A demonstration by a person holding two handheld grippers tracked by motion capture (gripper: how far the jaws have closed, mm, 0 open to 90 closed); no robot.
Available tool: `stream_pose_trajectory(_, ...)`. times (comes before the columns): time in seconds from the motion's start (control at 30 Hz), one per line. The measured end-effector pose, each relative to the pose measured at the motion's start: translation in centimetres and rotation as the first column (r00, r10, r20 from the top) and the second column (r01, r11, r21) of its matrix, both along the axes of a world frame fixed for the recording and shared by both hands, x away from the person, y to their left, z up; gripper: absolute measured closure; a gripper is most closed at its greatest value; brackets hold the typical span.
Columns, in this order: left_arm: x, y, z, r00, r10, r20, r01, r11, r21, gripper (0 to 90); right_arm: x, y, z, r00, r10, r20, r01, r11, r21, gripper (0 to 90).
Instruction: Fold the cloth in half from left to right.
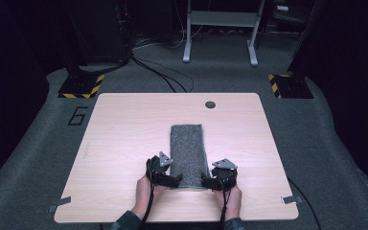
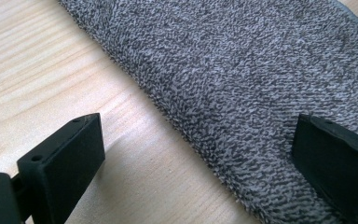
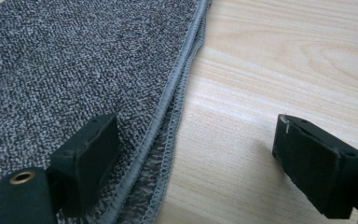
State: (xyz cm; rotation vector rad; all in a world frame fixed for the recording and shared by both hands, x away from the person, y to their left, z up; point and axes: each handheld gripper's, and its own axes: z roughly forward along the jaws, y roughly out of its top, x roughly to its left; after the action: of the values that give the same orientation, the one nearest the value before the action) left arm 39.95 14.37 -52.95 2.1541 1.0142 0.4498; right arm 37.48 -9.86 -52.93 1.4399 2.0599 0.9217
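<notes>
Right now the folded grey towel (image 1: 188,154) lies lengthwise at the middle of the wooden table (image 1: 124,124), its near end between the two grippers. At its 7 o'clock corner sits the left gripper (image 1: 175,180), jaws apart, straddling the fuzzy folded edge. At 5 o'clock the right gripper (image 1: 207,181) also stands open, clamping nothing. Its own view alone reveals the stitched hems (image 3: 177,100), layered.

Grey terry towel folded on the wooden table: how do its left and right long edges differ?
The grey terry towel shows a fuzzy, seamless left long edge, apparently a fold; its right long edge shows stitched hems in stacked layers. The open left gripper straddles the first, the open right gripper the second. Both edges lie flat on the wooden table.
</notes>
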Motion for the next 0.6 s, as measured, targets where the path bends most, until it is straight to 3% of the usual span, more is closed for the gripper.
stream_pose_trajectory(0.37, -0.8, 0.4, -0.1, 0.9999, 0.014, 0.004, -0.014, 0.9999, -0.005, 2.9, -0.3, 0.2, 0.1, 0.9999, 0.001, -0.015, -0.001, 1.0, -0.001, 13.2)
stream_pose_trajectory(0.6, -3.1, 1.5, -0.1, 0.9999, 0.016, -0.001, -0.016, 0.9999, 0.005, 2.9, -3.3, 0.9, 0.2, 0.9989, 0.043, -0.02, -0.043, 0.999, -0.013, 13.4)
